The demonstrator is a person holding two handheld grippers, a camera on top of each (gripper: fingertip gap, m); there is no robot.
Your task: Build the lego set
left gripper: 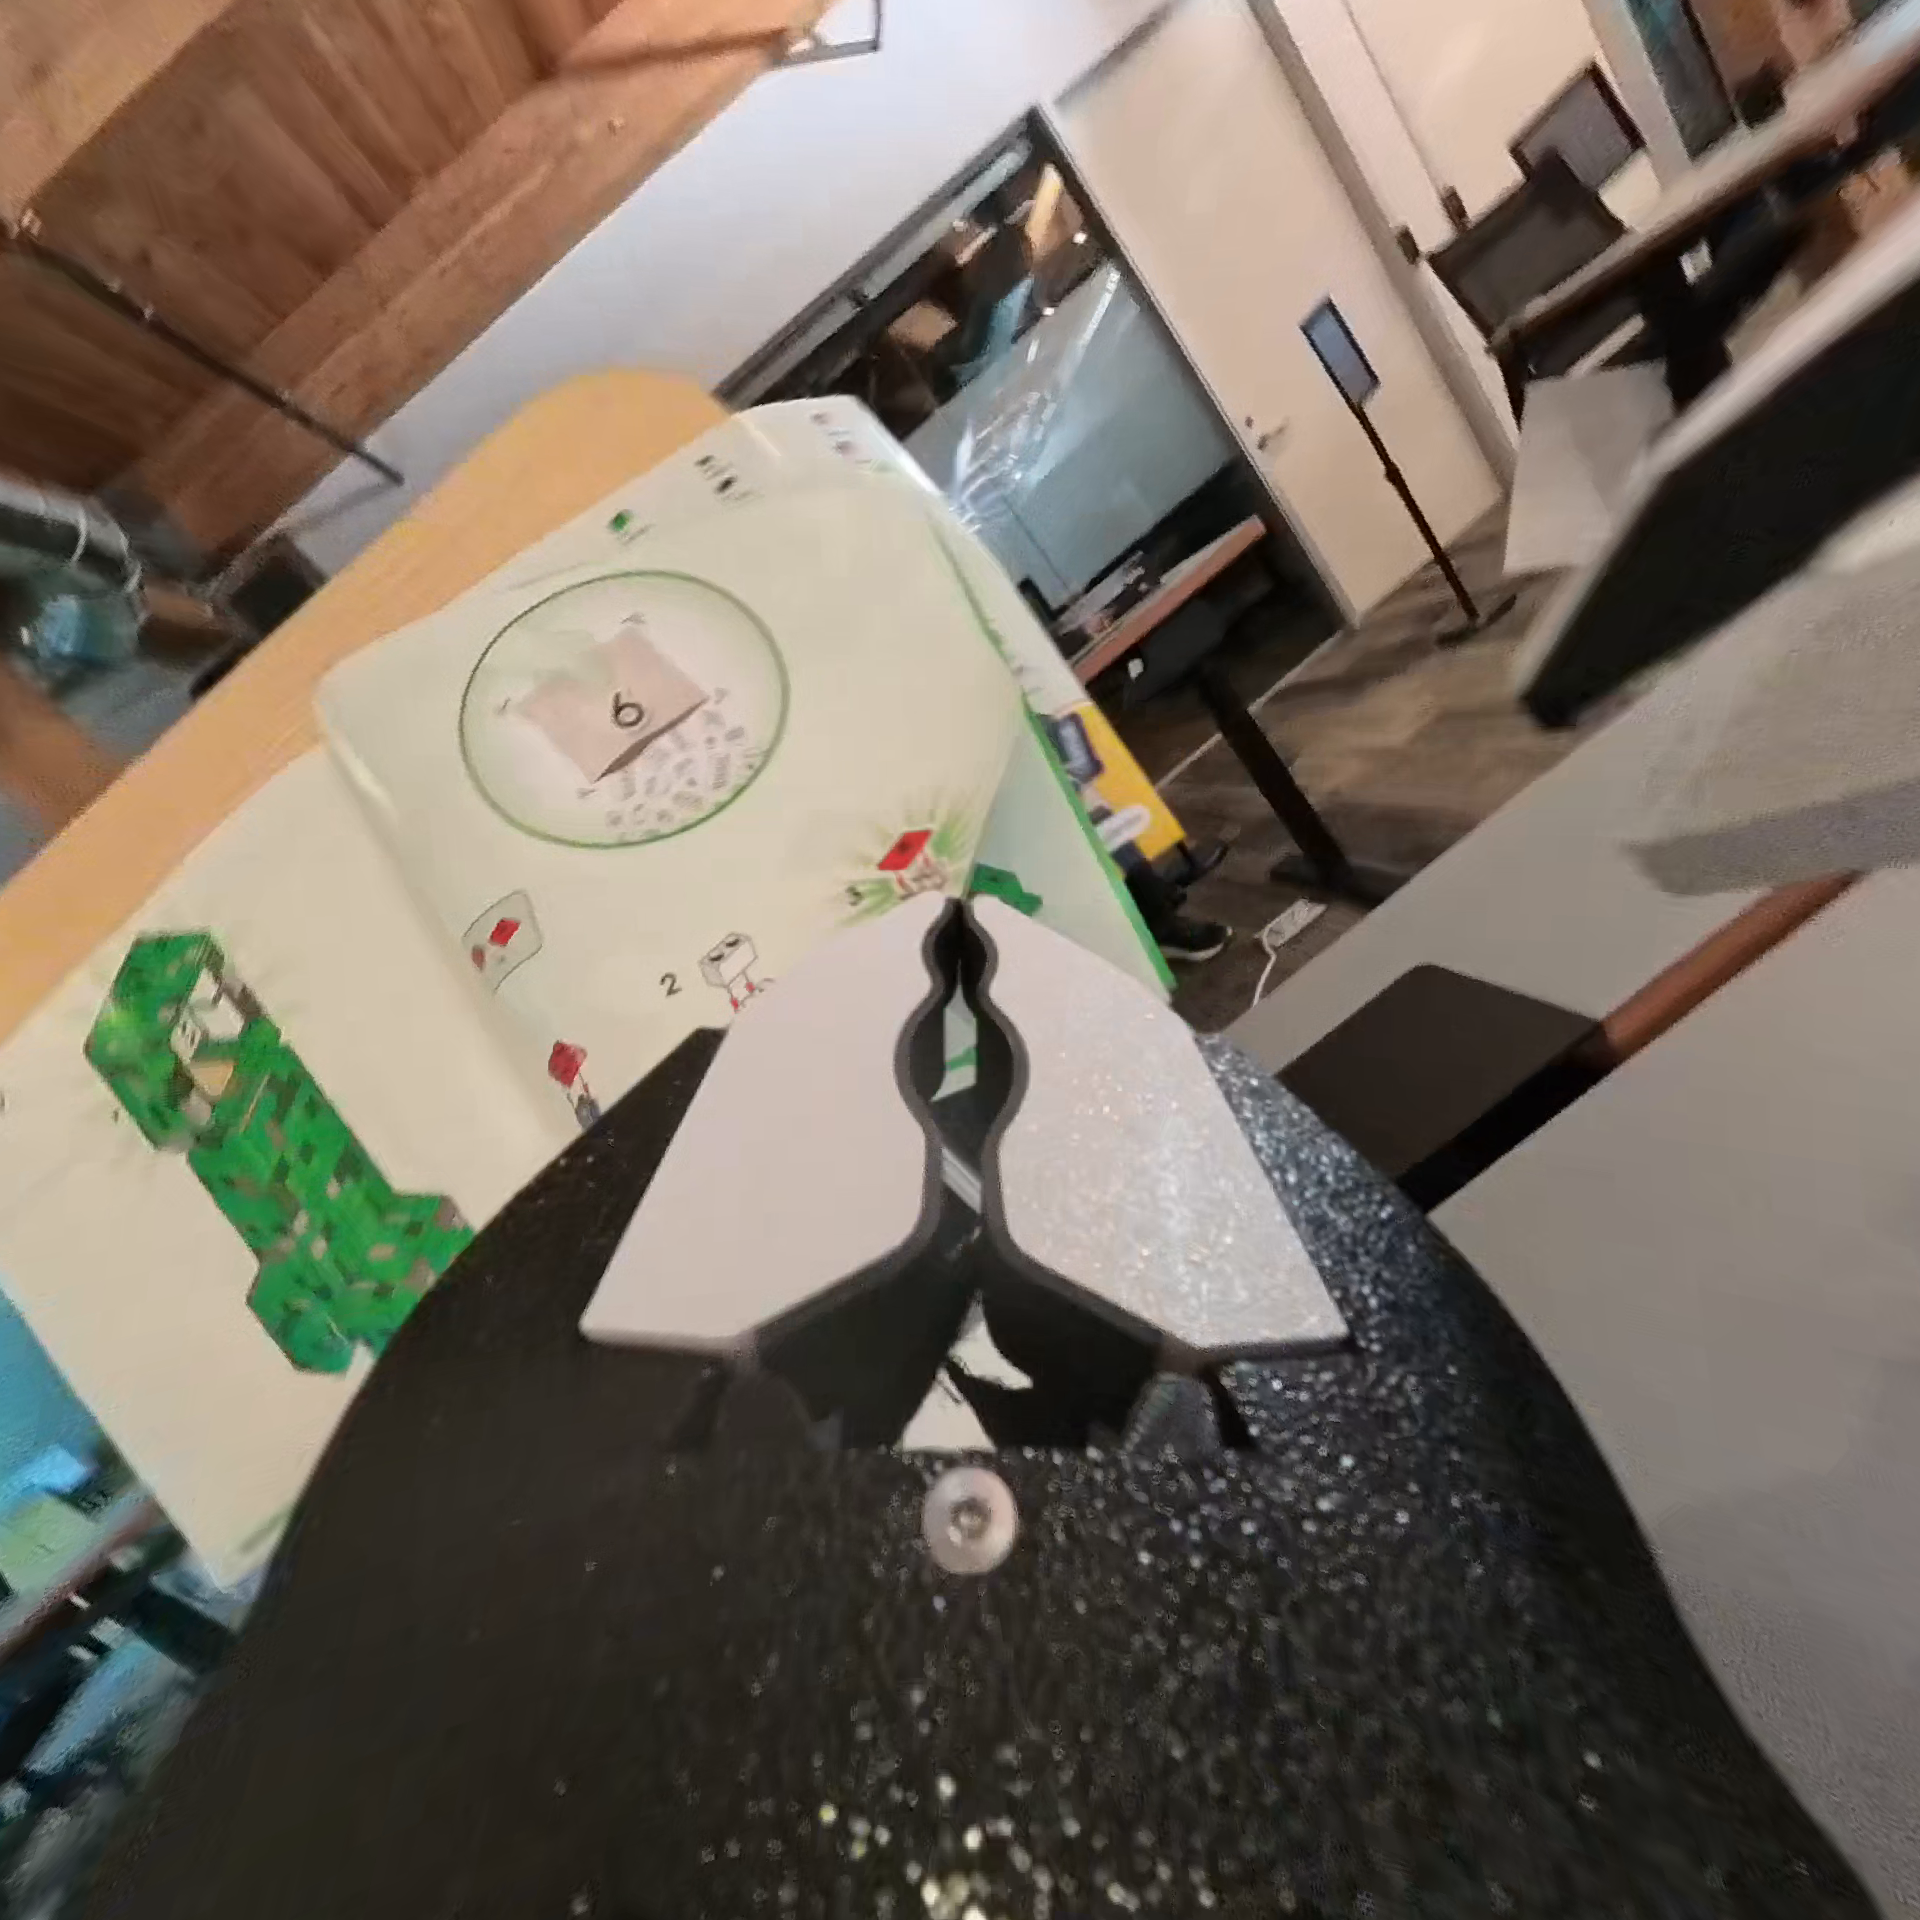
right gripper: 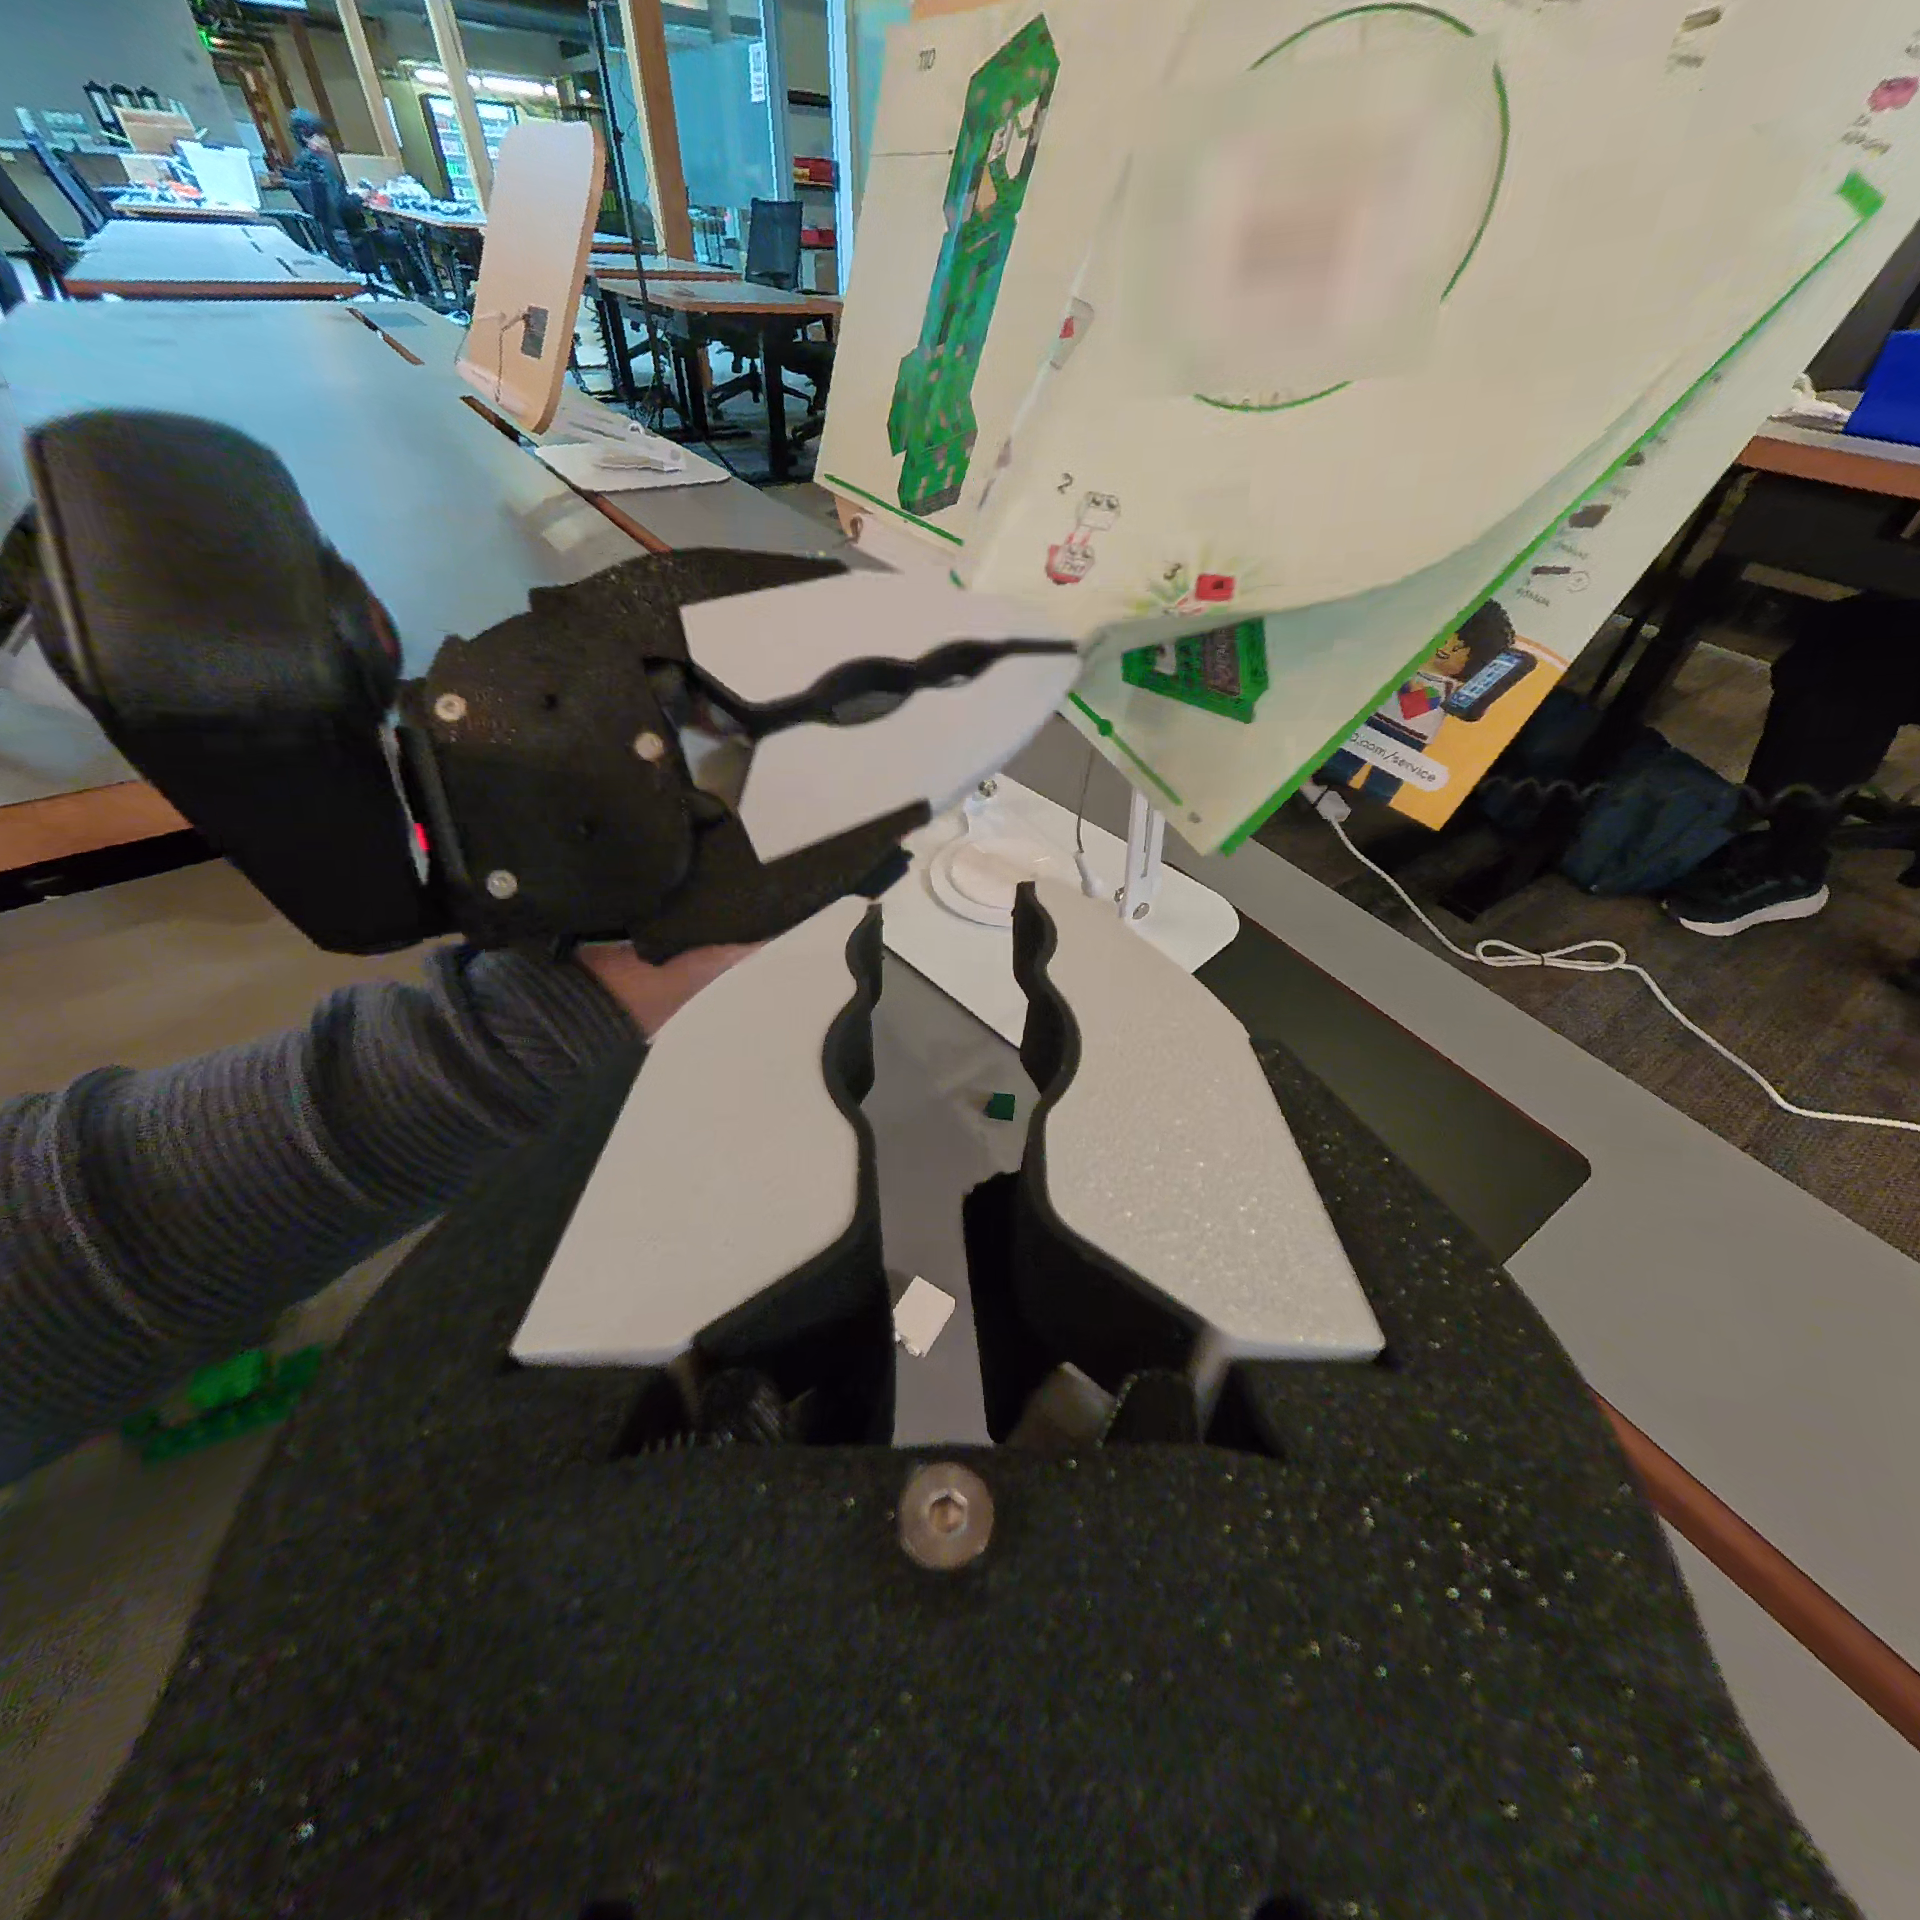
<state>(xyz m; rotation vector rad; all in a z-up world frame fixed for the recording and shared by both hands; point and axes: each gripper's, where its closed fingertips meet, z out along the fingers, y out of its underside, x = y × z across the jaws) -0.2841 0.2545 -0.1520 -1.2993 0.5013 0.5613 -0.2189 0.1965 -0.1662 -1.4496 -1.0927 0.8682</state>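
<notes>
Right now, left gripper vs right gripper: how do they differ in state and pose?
The left gripper is shut on a page of the instruction booklet; the right gripper is open and holds nothing. The left one reaches sideways to the lifted page's corner, off the table; the right one points forward over the grey table, below the booklet. Both have the same light grey fingers on black speckled bodies.

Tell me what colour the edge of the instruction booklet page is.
Green: the instruction booklet has a green border along its page edge, clearest in the right wrist view.
</notes>
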